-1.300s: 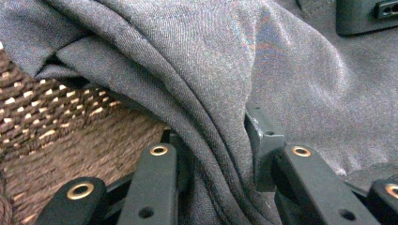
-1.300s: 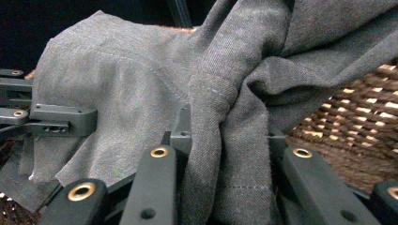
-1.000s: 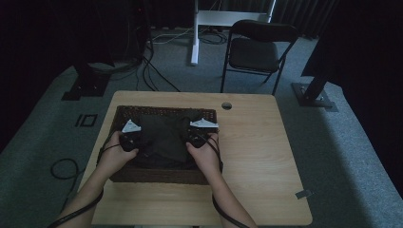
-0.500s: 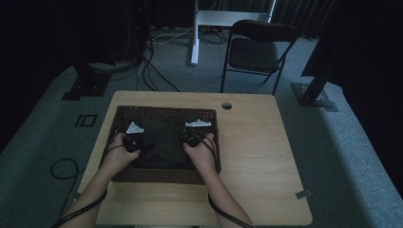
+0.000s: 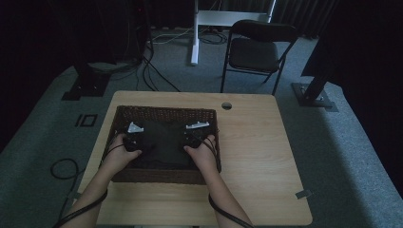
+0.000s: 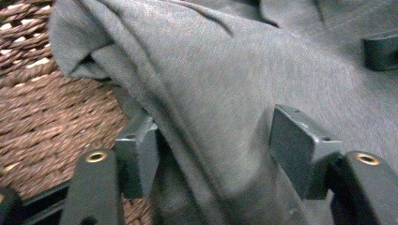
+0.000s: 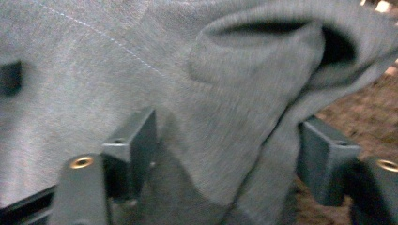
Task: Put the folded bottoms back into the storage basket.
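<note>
A dark grey cloth [image 5: 164, 140] lies bunched inside a brown wicker basket [image 5: 164, 111] on the left half of the wooden table [image 5: 266, 156]. My left gripper [image 5: 135, 130] is down in the basket at the cloth's left side. In the left gripper view its jaws [image 6: 216, 126] stand wide apart with a fold of the cloth [image 6: 225, 61] between them and basket weave [image 6: 42, 122] beside it. My right gripper [image 5: 196, 132] is at the cloth's right side. Its jaws [image 7: 227, 133] are also apart, straddling a rolled edge of cloth [image 7: 141, 70].
The basket wall [image 7: 371, 122] is close on the right gripper's outer side. A round cable hole [image 5: 226, 105] sits near the table's far edge. Beyond the table stand a black folding chair [image 5: 259, 52] and a white desk leg [image 5: 195, 33], with cables on the carpet.
Both hands have drifted slightly inward and toward the person, staying low in the basket over the cloth. The cloth and basket have not shifted noticeably.
</note>
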Demonstrator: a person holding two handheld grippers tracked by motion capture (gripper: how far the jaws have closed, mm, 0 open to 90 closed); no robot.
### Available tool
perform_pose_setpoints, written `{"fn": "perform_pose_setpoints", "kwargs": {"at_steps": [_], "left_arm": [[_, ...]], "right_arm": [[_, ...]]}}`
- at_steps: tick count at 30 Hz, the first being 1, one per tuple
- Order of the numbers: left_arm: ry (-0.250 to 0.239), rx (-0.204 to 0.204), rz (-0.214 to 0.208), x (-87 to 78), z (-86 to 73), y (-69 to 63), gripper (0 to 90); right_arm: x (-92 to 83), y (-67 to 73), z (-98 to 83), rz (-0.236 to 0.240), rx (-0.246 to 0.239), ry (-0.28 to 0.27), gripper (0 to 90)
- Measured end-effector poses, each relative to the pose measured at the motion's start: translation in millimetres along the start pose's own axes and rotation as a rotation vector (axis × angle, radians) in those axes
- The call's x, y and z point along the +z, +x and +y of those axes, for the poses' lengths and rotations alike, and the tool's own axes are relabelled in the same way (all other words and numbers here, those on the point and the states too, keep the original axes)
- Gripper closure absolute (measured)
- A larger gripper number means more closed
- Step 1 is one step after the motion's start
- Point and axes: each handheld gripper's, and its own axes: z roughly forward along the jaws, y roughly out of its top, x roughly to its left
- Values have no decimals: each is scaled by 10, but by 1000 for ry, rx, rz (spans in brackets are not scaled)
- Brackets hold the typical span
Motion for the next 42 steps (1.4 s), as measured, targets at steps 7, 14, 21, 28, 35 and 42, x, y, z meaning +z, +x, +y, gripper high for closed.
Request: {"fn": "perform_pose_setpoints", "kwargs": {"at_steps": [7,14,21,28,35,42], "left_arm": [[-8,25,17,-15,30,-10,237],[-103,32,39,-126,120,8,162],[-157,37,33,-254,260,-41,145],[-168,49,34,-331,326,-113,146],[-195,72,6,-506,454,-208,146],[-217,66,-15,-697,524,-245,146]], "right_arm": [[-76,-34,65,-107,-86,-19,179],[-160,-35,127,-92,-124,-82,135],[-248,-31,181,-65,-124,-122,120],[-442,-58,307,-24,-99,-179,118],[-658,-45,406,-20,-136,-224,118],[-894,-90,464,-36,-158,-276,118]]}}
